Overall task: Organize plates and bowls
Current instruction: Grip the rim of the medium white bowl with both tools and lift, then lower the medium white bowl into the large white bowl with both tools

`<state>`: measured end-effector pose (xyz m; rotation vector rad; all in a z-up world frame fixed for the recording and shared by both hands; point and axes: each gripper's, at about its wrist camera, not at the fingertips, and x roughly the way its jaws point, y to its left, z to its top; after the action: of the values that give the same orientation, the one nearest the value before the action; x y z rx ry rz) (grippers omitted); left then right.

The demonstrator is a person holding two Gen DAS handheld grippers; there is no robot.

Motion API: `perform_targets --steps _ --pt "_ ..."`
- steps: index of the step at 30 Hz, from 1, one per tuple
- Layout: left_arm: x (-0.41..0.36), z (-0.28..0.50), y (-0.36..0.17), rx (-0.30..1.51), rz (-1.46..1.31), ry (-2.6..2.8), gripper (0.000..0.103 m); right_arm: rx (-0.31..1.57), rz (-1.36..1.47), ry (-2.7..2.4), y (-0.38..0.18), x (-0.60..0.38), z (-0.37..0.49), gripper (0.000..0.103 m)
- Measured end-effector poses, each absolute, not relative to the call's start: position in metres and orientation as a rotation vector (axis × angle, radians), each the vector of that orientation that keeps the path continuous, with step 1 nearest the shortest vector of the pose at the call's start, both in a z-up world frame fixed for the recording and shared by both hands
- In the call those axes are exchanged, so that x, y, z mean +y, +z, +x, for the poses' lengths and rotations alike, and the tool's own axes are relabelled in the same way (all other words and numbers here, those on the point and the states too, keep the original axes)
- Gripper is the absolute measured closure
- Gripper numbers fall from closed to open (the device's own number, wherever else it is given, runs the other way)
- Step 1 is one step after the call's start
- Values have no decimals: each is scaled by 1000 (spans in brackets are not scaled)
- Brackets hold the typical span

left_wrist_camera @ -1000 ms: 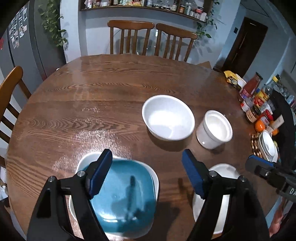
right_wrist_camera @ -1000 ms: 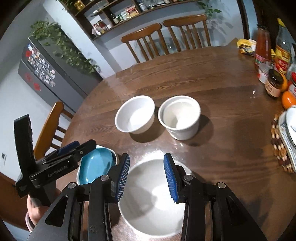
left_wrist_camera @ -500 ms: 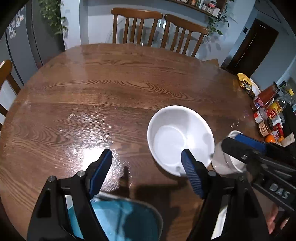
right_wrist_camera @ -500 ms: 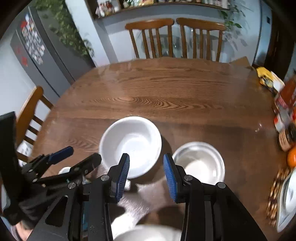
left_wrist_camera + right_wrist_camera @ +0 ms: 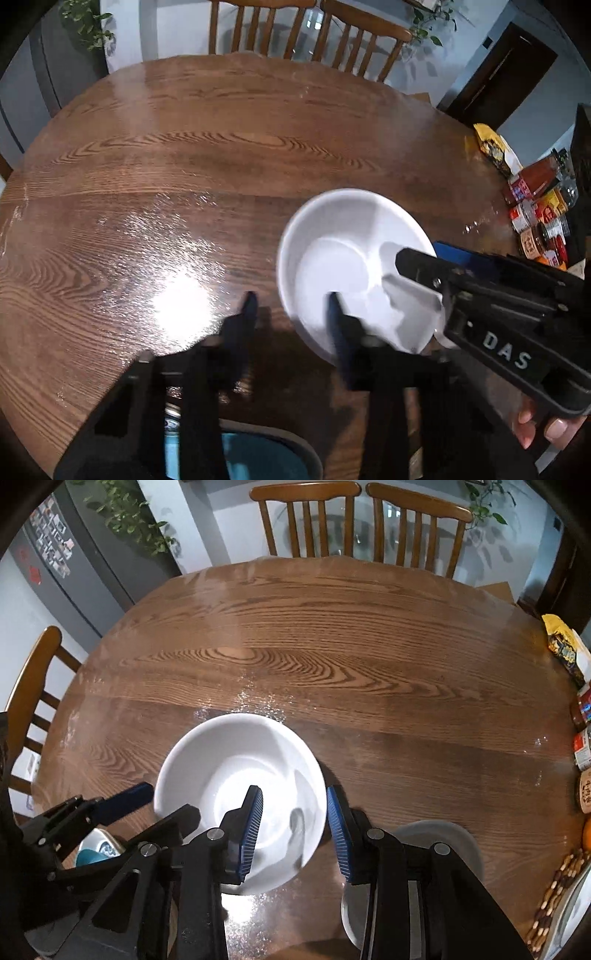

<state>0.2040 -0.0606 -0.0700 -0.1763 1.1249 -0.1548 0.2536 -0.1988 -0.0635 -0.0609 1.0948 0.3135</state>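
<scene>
A white bowl stands on the round wooden table. My left gripper straddles its left rim, one finger outside and one inside. Its jaws are blurred and closing, with gaps still showing beside the rim. My right gripper straddles the right rim the same way; its jaws are closing too and its pads stand just off the wall. A white cup sits right of the bowl, partly behind my right finger. A blue plate on a white plate lies at the near edge.
Jars and sauce bottles crowd the table's right edge, with a yellow bag behind them. A beaded trivet lies at the near right. Two wooden chairs stand at the far side and one chair at the left.
Both grippers moved forward from the plates to the white bowl and dropped over its opposite rims. The left jaws narrowed sharply, the right jaws slightly.
</scene>
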Motion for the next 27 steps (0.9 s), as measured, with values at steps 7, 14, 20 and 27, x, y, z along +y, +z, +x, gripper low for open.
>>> perform_targets --steps 7,14,20,27 --pt "-56 195 -63 1089 -165 -129 85 1086 -59 299 -66 -195 249 95" --pt "-66 150 -17 983 -86 -150 85 1001 -28 323 -27 -203 209 95" --pt "-80 107 2 955 -68 -214 83 928 -22 327 4 -222 153 95" --pt "-117 64 3 955 -30 -315 78 908 -3 296 5 -257 104 95"
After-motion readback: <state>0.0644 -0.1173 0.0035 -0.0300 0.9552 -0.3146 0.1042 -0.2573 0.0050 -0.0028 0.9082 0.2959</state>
